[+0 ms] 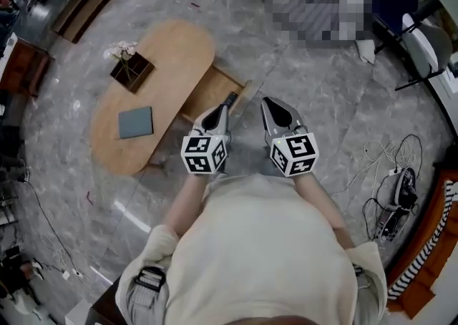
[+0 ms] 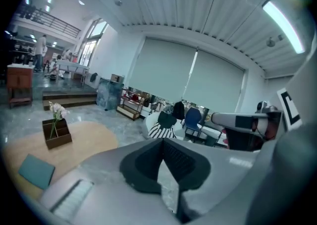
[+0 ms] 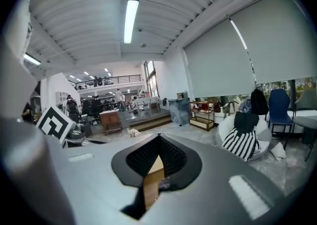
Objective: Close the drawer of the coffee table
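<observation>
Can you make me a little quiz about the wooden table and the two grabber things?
1. True or false: the drawer of the coffee table is pushed all the way in.
2. What colour is the flat book lying on the table near the flower box?
3. Fill in: the left gripper and the right gripper both have their jaws ____.

Key: 1 false, it stands open. 2 teal. 3 shut, with nothing in them.

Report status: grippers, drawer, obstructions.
Left gripper, right gripper both shut, empty. Light wooden drawer of oval wooden coffee table open, grippers near its front. Nothing seen blocking it.
</observation>
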Demonstrator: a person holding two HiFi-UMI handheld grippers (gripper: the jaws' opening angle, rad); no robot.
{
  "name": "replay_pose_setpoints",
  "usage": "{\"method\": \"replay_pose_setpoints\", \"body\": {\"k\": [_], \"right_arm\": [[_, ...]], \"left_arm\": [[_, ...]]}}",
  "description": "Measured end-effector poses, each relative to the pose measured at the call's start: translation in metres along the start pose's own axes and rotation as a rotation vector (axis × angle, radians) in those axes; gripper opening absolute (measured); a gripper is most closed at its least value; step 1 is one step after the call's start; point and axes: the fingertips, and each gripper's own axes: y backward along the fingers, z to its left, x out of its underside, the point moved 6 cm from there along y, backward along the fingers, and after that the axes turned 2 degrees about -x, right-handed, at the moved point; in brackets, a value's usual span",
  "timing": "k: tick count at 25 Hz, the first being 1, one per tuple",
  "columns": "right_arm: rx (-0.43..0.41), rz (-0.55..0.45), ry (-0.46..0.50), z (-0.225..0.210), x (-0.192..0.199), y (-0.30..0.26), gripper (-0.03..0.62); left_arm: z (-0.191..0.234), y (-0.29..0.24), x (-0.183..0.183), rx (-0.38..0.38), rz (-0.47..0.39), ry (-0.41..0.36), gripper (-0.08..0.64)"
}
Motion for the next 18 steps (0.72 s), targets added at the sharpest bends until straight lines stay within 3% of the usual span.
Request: {"method": "replay_pose_setpoints", "body": {"k": [10,18], "right_arm": [[-0.232,0.085,0.082,-0.097,-0.026,-0.035,0.000],[-0.453,0.154,0.122,-0.122,-0.023,-0.077,0.000]], "left_arm": [[-0.035,-0.046,-0.005,-0.269,-0.082,0.146,0.002],[-0.042,-0.048,0.009,-0.514,-0.148,0.263,0.002]]}}
